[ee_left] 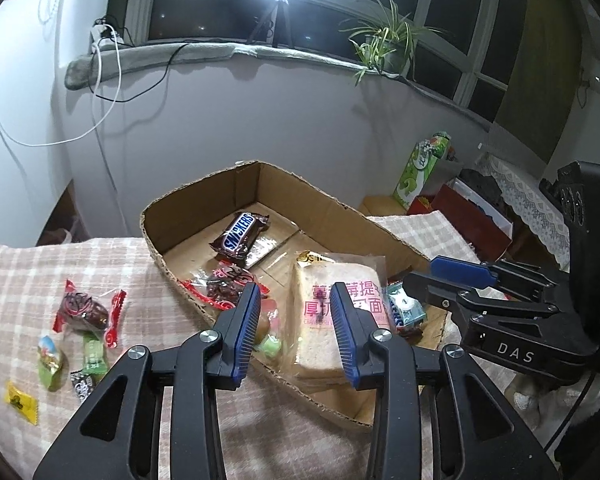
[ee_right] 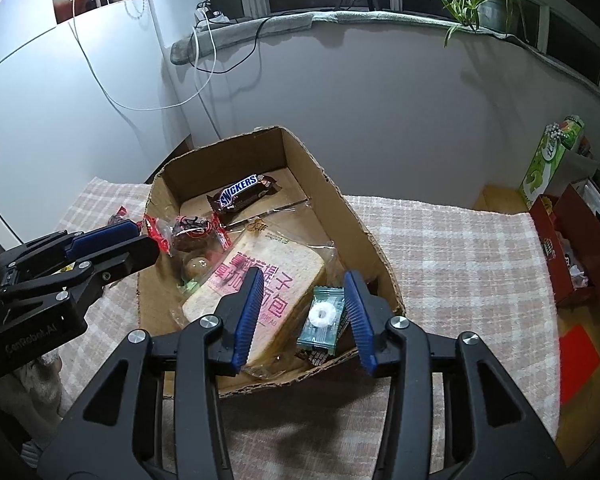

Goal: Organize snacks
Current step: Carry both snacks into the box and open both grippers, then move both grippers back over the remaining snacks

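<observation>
An open cardboard box (ee_left: 204, 192) (ee_right: 380, 252) on a checked cloth holds a Snickers bar (ee_left: 239, 235) (ee_right: 240, 193), a bagged bread slice (ee_left: 320, 320) (ee_right: 260, 276), a red-wrapped date (ee_left: 224, 284) (ee_right: 190, 232) and a teal mint packet (ee_right: 324, 318) (ee_left: 406, 308). My left gripper (ee_left: 296, 336) is open and empty above the box's near edge. My right gripper (ee_right: 300, 316) is open and empty over the bread and mint packet. Several small snacks lie on the cloth left of the box, among them a red-wrapped date (ee_left: 86, 312) and a yellow candy (ee_left: 20, 400).
A green carton (ee_left: 420, 168) (ee_right: 548, 160) and a red box (ee_right: 568, 248) stand off the table at right. A wall, windowsill with cables and a plant (ee_left: 384, 40) lie behind. The right gripper's body (ee_left: 540, 292) shows in the left view.
</observation>
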### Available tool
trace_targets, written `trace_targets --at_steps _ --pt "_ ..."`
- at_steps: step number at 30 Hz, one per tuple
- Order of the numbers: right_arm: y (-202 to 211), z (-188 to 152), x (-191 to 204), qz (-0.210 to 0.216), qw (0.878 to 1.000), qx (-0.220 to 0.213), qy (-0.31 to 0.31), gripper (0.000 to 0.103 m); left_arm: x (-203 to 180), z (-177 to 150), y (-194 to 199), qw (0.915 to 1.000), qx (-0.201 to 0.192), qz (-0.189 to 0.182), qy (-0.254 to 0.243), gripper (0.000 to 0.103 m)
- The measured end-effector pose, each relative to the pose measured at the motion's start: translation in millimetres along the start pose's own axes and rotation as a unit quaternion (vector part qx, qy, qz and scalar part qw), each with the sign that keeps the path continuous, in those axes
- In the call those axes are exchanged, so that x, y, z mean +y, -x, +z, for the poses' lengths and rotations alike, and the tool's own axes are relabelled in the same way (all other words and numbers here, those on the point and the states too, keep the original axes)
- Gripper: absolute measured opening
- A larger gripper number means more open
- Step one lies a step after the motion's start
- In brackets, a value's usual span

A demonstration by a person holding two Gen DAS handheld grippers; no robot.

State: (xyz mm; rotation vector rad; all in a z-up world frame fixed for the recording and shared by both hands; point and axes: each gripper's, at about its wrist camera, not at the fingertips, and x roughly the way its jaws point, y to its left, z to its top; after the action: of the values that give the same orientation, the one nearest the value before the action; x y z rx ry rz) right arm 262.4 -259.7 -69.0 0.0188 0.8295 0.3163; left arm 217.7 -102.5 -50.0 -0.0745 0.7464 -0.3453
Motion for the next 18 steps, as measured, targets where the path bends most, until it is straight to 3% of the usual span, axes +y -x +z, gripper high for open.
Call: trace_targets --at_steps 7,9,17,18 --pt "12 -1 9 -0.003 1.0 -0.008 0.006 0.049 -1 -2 13 0.9999 -0.009 0.003 -0.003 0.035" --pt "18 -1 12 -0.007 1.0 -0.013 0.008 0.06 -1 -2 17 0.9999 -0.012 0.003 -0.002 0.035" --pt "35 -3 26 -0.006 1.0 -0.022 0.015 0.061 2 -7 42 0.9996 -0.028 0.01 0.0 0.035" --pt "37 -4 28 -0.006 1.0 -0.023 0.016 0.061 3 -7 45 0.9995 -0.029 0.01 0.001 0.039"
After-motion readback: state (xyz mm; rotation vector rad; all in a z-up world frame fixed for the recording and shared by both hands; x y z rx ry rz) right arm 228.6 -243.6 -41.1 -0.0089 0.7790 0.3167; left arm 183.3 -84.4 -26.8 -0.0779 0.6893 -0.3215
